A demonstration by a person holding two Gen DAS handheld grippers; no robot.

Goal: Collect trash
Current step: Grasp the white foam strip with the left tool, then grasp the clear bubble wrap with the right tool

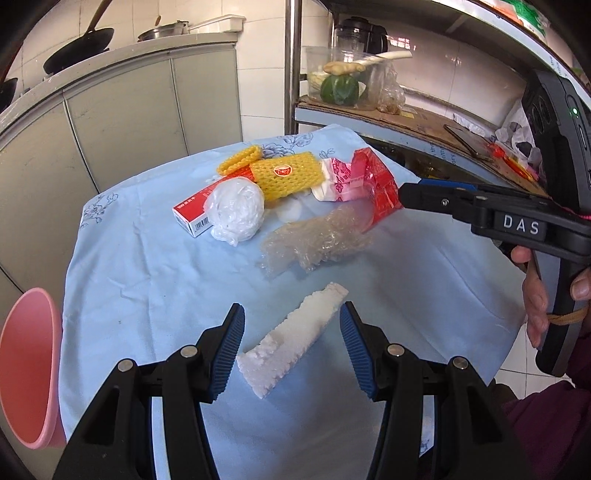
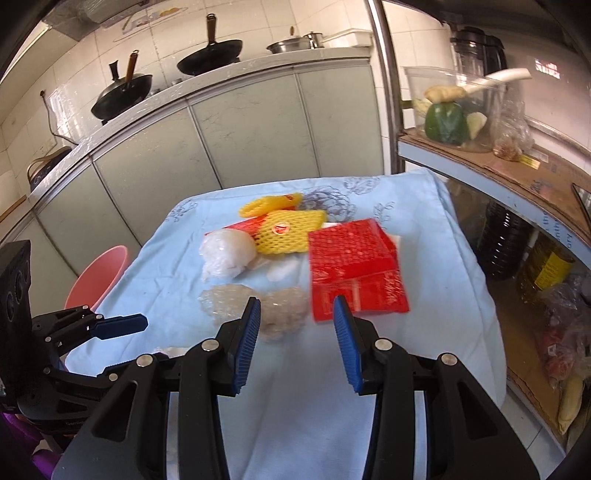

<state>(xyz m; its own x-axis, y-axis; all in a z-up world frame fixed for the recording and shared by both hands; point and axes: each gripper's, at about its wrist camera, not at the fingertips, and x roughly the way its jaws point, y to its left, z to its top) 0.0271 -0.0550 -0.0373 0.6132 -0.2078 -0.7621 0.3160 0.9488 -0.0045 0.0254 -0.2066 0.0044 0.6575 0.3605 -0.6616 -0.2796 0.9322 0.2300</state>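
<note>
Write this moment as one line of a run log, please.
task: collect trash | left hand-held gripper: open, white foam piece between fingers | right hand-held gripper: open, empty, near red wrapper | pink bin: beside table

a tiled kitchen corner in daylight

white wall tiles (image 2: 258,22) rise behind a grey-green cabinet run (image 2: 229,147) whose counter carries dark woks (image 2: 210,55) and a steel pot (image 2: 291,45). at right, a metal shelf rack (image 2: 480,173) lined with cardboard holds a clear tub of vegetables (image 2: 448,110).
</note>
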